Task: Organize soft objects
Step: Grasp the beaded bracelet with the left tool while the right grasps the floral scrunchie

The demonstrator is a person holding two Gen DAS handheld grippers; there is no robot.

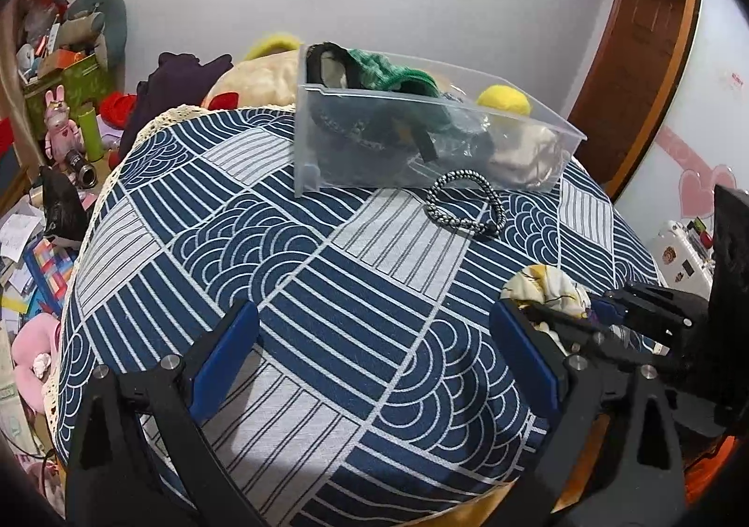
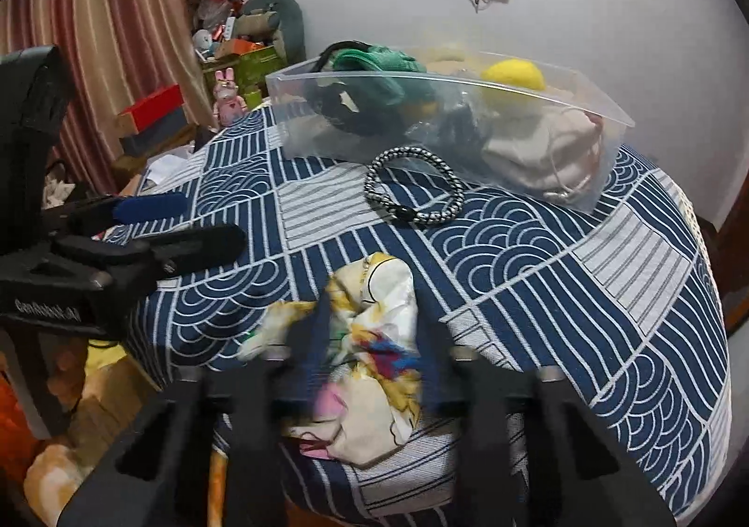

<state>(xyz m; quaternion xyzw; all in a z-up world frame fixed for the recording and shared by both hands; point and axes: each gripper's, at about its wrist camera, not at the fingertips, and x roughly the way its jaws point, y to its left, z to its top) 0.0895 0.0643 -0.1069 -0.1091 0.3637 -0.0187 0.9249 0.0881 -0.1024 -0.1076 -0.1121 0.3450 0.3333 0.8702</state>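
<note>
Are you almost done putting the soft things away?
Partly. The clear bin already holds a green knit, a yellow ball and a beige pouch. The right gripper is around the colorful cloth. The braided cord loop is on the tablecloth. The left gripper is open.

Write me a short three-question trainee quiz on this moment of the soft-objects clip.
1. True or false: the braided black-and-white cord loop lies inside the clear plastic bin.
2. Which gripper has the crumpled printed white cloth between its fingers: (a) left gripper or (b) right gripper?
3. Fill in: the round soft thing at the bin's far side is ____ in colour.

Key: 1 false, it lies on the patterned blue-and-white tablecloth just in front of the bin; 2 b; 3 yellow.
</note>
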